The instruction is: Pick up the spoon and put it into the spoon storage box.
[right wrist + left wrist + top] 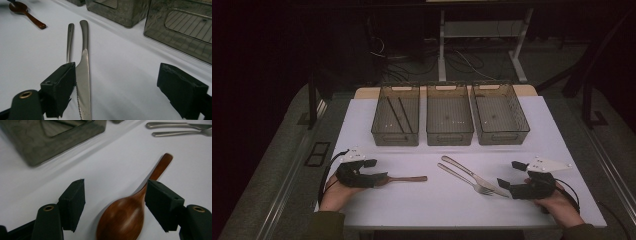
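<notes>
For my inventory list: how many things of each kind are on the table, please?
Bins: 3
Chopsticks: 2, in the left bin
Wooden spoon: 1
Fork: 1
Knife: 1
Total: 8

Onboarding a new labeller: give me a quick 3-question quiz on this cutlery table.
1. True or false: the left gripper is clamped on the wooden spoon.
2. Which bin holds the chopsticks: A left, B middle, C right?
3. Fill in: beside the fork lies a ____.

Key: 1 false, its pads stand apart either side of the spoon's neck. 2 A, the left bin. 3 knife, by the open right gripper.
</notes>
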A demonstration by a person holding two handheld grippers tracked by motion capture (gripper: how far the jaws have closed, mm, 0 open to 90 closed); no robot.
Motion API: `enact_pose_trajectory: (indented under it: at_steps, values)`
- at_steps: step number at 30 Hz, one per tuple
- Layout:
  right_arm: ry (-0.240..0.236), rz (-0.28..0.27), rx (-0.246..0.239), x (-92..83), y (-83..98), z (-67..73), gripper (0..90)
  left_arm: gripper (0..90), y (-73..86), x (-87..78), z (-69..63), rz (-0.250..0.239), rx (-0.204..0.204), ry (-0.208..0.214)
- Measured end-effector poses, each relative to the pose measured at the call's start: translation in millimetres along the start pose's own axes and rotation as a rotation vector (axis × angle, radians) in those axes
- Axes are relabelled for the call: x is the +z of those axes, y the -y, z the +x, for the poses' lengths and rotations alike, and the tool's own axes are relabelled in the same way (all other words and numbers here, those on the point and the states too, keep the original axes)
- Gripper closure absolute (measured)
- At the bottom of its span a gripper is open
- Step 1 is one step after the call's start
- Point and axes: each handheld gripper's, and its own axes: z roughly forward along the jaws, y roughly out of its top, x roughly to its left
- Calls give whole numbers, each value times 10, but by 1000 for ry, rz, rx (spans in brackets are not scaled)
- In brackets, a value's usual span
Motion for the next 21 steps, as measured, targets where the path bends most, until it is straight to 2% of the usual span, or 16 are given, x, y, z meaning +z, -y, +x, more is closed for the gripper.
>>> enact_pose_trajectory:
  at_steps: [4, 13, 21]
  values:
    - [-1, 2, -1, 1, -1, 4, 149, 326, 43, -3, 29, 16, -11, 5]
    - [1, 4, -3, 5, 1, 4, 150, 357, 56, 68, -6, 81, 35, 26]
    - [3, 7, 0, 6, 3, 6, 150, 384, 68, 82, -14, 95, 36, 35]
